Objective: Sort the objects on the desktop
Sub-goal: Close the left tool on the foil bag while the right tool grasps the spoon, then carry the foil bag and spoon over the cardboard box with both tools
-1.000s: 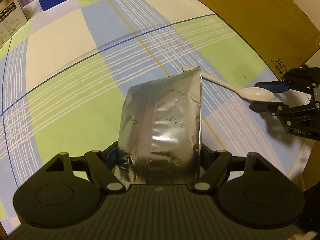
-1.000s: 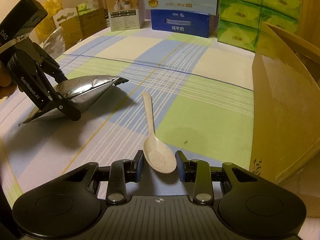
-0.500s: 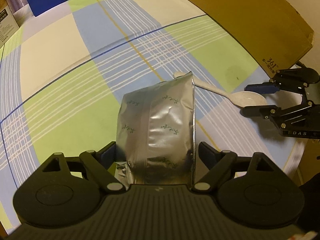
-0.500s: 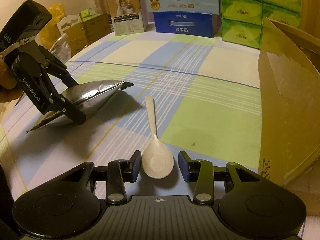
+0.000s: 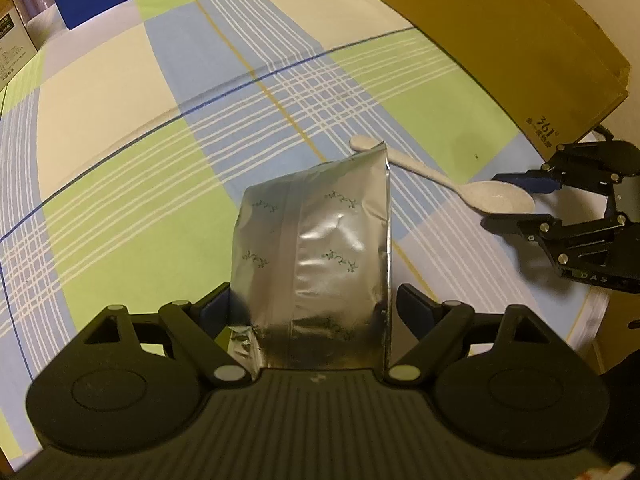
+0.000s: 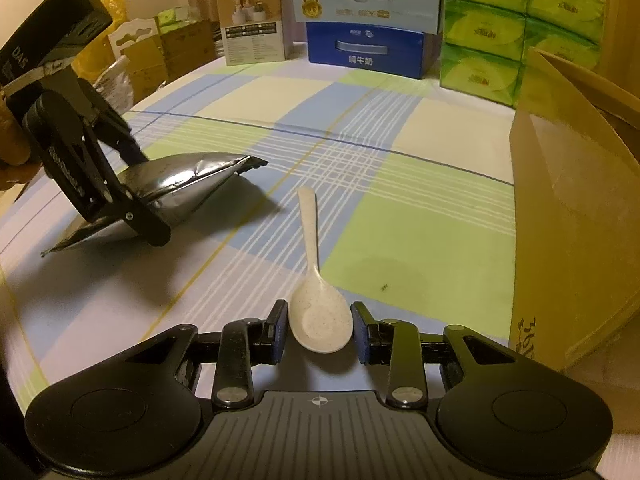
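A: Since the earlier frame, the left tool (image 5: 314, 312) has opened. Its jaws now stand off both edges of the pouch (image 5: 316, 248), with a clear gap on the right side; they were closed against it before. Seen from the right wrist, the pouch's near edge rests on the surface (image 6: 420, 208) and its far end is raised, but whether the tool props it cannot be told.

B: Right tool (image 6: 320, 334) status?

A: Half open, and lower than before. The jaws flank the bowl of the spoon (image 6: 318, 300) without visible contact. Nothing is gripped. The spoon lies flat, handle pointing away, just beside the pouch.

B: Meaning for the task?

A: Judgement: the pouch appears to have been released, and the spoon grasp is prepared but not yet closed. Neither item is in the box (image 6: 576, 216), which stands open at the right edge of the surface.

B: Item count, near to far?

A: One spoon, one pouch, one cardboard box. At the far edge: one blue carton (image 6: 366, 52) with a paler carton on top, one small white carton (image 6: 254, 22), and a stack of green tissue packs (image 6: 520, 28), six visible.
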### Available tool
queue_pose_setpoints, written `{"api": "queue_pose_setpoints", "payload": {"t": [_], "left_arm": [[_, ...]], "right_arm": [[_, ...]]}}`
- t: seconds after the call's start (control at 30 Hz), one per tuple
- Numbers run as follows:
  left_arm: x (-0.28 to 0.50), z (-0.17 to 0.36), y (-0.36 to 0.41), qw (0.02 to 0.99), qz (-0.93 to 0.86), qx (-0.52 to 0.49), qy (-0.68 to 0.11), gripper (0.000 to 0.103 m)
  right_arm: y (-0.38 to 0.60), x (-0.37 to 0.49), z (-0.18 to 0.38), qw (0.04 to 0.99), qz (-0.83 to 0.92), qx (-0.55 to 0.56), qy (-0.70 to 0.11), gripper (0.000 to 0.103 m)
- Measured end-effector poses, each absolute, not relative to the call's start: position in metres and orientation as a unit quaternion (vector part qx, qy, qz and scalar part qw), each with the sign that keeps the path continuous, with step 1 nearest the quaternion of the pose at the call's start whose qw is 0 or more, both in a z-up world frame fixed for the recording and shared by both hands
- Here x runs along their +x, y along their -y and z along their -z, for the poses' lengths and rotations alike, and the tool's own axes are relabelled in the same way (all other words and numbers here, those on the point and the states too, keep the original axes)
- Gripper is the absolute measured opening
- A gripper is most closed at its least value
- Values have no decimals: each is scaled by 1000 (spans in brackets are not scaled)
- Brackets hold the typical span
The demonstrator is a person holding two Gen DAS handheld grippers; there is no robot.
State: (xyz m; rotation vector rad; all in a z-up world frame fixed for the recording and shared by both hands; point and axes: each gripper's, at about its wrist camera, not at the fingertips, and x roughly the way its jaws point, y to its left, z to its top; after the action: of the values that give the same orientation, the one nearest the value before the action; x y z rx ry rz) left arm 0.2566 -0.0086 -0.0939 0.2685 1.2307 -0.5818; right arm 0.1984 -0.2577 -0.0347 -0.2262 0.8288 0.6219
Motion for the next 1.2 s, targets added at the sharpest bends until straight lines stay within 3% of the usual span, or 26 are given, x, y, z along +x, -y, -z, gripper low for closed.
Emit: {"api": "queue_pose_setpoints", "payload": {"t": [0.13, 0.23, 0.83, 1.2], "left_arm": [[254, 96, 9, 764, 264, 128, -575, 57], [250, 93, 9, 763, 260, 130, -577, 51], [211, 15, 22, 790, 245, 143, -544, 49], [185, -42, 70, 806, 257, 133, -517, 49]], "right_arm": [[258, 195, 32, 866, -288, -102, -396, 30], [260, 191, 26, 869, -283, -100, -393, 30], [277, 147, -44, 904, -260, -79, -329, 30], [316, 118, -105, 932, -225, -59, -278, 30]]}}
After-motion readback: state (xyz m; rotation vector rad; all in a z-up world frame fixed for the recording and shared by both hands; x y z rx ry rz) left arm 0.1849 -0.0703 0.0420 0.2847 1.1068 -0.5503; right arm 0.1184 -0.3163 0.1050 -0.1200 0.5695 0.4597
